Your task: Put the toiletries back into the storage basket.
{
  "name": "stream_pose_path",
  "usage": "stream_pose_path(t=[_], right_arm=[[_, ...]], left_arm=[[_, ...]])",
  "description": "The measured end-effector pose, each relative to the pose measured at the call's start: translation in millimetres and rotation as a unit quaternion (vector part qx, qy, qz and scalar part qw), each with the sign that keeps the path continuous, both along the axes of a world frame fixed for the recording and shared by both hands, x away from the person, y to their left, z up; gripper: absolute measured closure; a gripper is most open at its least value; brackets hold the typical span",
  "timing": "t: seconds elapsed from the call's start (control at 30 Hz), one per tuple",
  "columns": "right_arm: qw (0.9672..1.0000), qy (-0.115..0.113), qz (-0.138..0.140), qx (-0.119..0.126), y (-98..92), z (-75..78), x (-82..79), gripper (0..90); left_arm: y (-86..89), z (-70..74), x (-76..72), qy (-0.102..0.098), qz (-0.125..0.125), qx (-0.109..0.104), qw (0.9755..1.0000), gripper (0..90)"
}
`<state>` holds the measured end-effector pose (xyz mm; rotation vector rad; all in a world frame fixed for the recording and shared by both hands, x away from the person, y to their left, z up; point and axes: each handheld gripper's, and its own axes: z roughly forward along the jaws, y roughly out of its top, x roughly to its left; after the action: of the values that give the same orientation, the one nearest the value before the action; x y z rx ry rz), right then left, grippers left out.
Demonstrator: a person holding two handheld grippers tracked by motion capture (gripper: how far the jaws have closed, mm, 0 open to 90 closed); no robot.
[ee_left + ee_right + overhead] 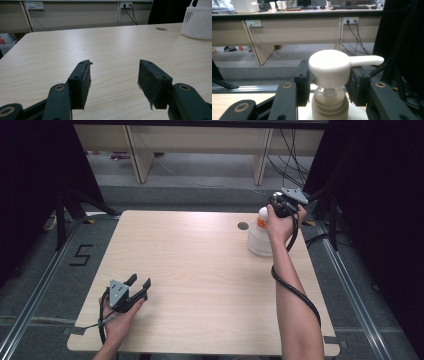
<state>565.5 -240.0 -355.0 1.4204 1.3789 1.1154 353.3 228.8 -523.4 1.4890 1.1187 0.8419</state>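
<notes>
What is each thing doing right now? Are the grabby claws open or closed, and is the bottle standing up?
Left gripper: open, nothing between its jaws, low over the table.
Right gripper: jaws on either side of the pump head, closed on it.
Pump bottle: upright on the table, near the far right edge.
Table: bare wood, with a round hole beside the bottle.
</notes>
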Motion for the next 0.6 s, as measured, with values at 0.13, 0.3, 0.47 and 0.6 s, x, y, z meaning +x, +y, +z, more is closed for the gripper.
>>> stream_pose_path(t=[0.13, 0.3, 0.47, 0.6], right_arm=[[1.0, 0.007, 0.003, 0.002, -2.4, 1.6, -1.2, 58.0], [0.9999, 0.011, 0.0, 0.008, -3.0, 2.0, -2.8, 49.2], [1.0, 0.006, -0.004, -0.003, -4.5, 1.5, -5.8, 41.1], [1.0, 0.009, -0.001, 0.001, -4.0, 0.4, -11.1, 37.5]], left_arm=[[-0.3, -0.1, 0.1, -0.001, -0.002, 0.002, 1.0, 42.7], [-0.6, -0.1, 0.0, -0.002, -0.001, 0.003, 1.0, 42.7], [-0.7, -0.1, 0.0, -0.001, -0.001, 0.003, 1.0, 42.7], [-0.6, 0.0, 0.0, -0.001, -0.002, 0.003, 1.0, 42.7]])
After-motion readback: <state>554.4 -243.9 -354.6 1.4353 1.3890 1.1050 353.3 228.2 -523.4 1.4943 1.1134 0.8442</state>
